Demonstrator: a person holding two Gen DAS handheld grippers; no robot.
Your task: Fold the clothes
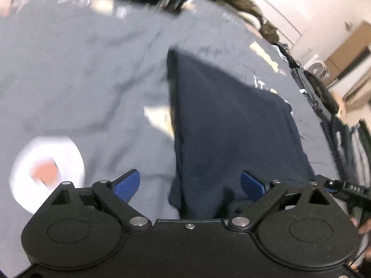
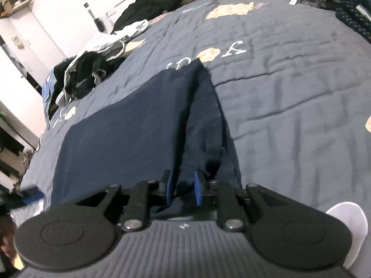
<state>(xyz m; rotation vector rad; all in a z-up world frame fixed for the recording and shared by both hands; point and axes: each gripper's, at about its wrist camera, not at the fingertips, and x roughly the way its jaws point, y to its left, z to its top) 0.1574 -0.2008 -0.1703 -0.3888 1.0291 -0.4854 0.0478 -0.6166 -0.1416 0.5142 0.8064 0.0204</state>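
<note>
A navy garment [image 1: 231, 127] lies folded lengthwise on a grey quilted bedspread [image 1: 81, 69]. My left gripper [image 1: 190, 185] hangs over its near end with the jaws wide open. The cloth's left edge runs up between the blue pads [image 1: 128, 185], which do not touch it. In the right wrist view the navy garment [image 2: 127, 127] stretches away as a long panel, with a raised fold on its right side. That fold runs into my right gripper [image 2: 182, 190], whose pads stand close together with bunched navy cloth pinched between them.
A heap of dark and light clothes [image 2: 88, 69] sits at the bedspread's [image 2: 289, 92] left edge, with a black garment [image 2: 148, 2] further back. Patterned dark clothes [image 1: 340, 134] line the right side. A white round patch with an orange centre [image 1: 46, 169] shows near left.
</note>
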